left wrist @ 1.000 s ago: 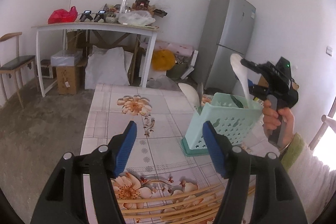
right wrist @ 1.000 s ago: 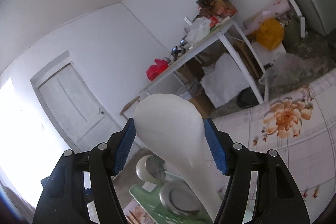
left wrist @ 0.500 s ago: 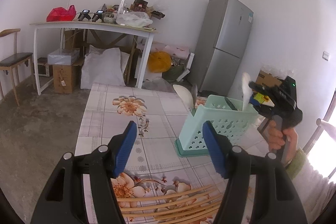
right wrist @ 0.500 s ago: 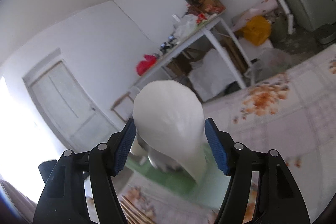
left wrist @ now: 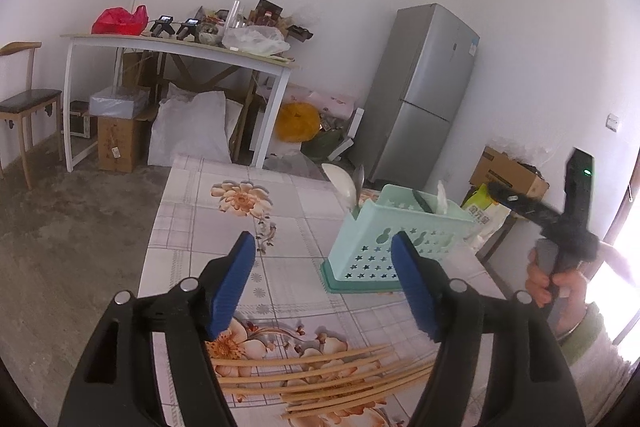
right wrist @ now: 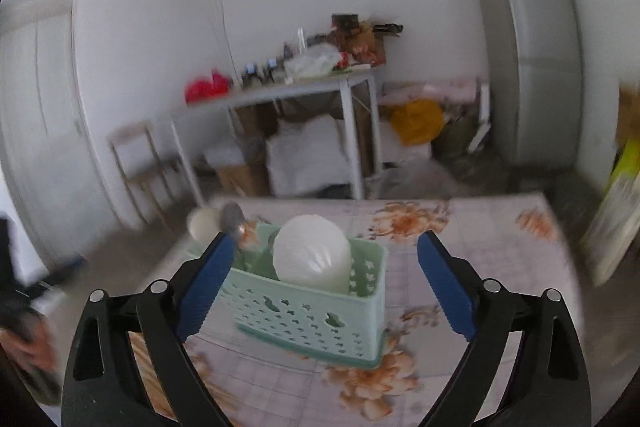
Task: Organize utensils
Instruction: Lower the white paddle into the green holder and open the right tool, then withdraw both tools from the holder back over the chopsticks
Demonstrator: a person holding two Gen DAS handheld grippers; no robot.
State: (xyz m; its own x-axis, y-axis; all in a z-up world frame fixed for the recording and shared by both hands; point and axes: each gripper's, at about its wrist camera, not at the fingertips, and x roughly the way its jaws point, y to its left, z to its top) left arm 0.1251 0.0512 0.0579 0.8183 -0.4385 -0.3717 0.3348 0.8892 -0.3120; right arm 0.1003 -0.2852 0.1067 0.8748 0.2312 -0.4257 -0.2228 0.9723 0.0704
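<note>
With fingers [right wrist: 446,283] just spread, white spoon [right wrist: 312,255] stands beyond them in basket [right wrist: 320,315].

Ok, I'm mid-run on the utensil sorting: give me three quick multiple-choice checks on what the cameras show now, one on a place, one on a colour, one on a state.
1. Where is the white spoon?
A. Standing in the caddy
B. Lying on the tablecloth
C. Between the right gripper's pads

2. What colour is the utensil caddy?
A. Red
B. Mint green
C. Black

3. How does the right gripper stand?
A. Shut on the spoon
B. Shut on chopsticks
C. Open with nothing held

Answers:
1 A: in the right wrist view the spoon's bowl sticks up out of the caddy, beyond the pads.
2 B: its perforated walls are pale green in both views.
3 C: its jaws have just been opening and stand wide, nothing touching them.

The left gripper is also open, above the chopsticks on the table.
</note>
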